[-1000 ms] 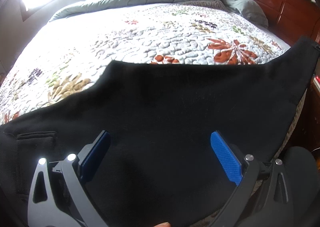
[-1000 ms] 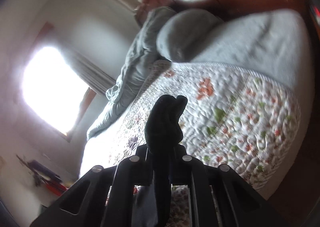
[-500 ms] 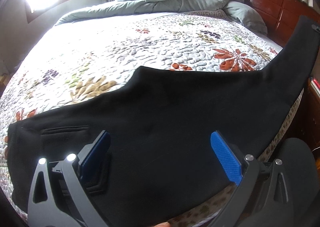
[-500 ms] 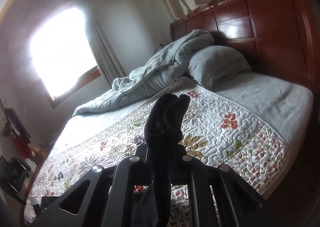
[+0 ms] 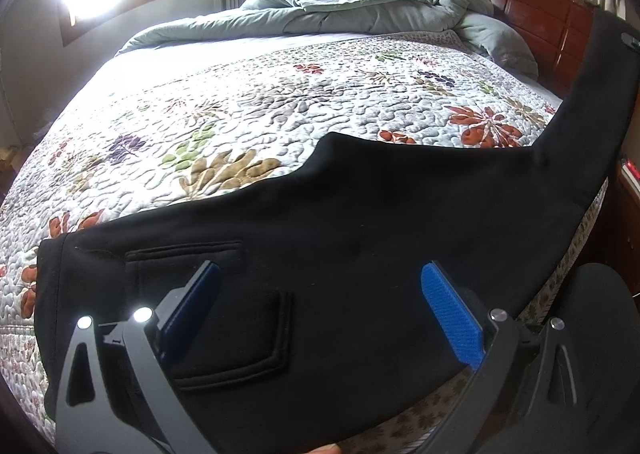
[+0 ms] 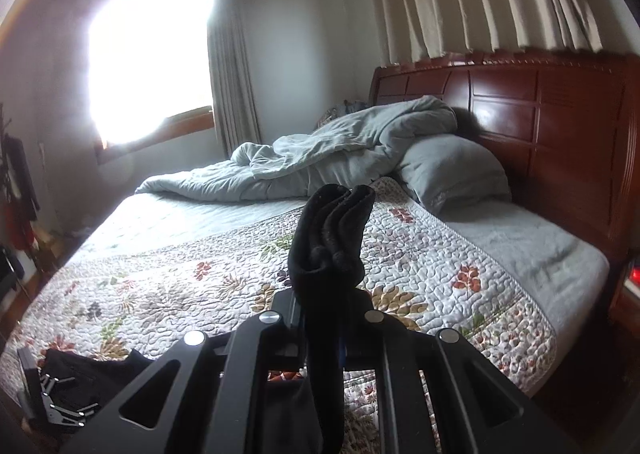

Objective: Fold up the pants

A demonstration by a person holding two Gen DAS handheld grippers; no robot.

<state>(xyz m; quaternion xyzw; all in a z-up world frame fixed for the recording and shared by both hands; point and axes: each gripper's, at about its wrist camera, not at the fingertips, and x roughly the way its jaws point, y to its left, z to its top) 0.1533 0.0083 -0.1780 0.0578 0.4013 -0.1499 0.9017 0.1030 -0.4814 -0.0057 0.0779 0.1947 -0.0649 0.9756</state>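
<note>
The pants [image 5: 340, 246] are showing as matt, soft black cloth. The quilt [image 5: 248, 110] is looking stitched and puckered, the duvet [image 6: 352, 146] smooth and rumpled. The headboard [image 6: 560, 126] is gleaming as glossy wood. The pads [image 5: 452, 322] are appearing ribbed.

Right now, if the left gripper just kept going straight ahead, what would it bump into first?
Most likely the black pants. They lie on the bed right under the open left gripper, filling the space ahead of its fingers, though the gap is hard to judge.
</note>
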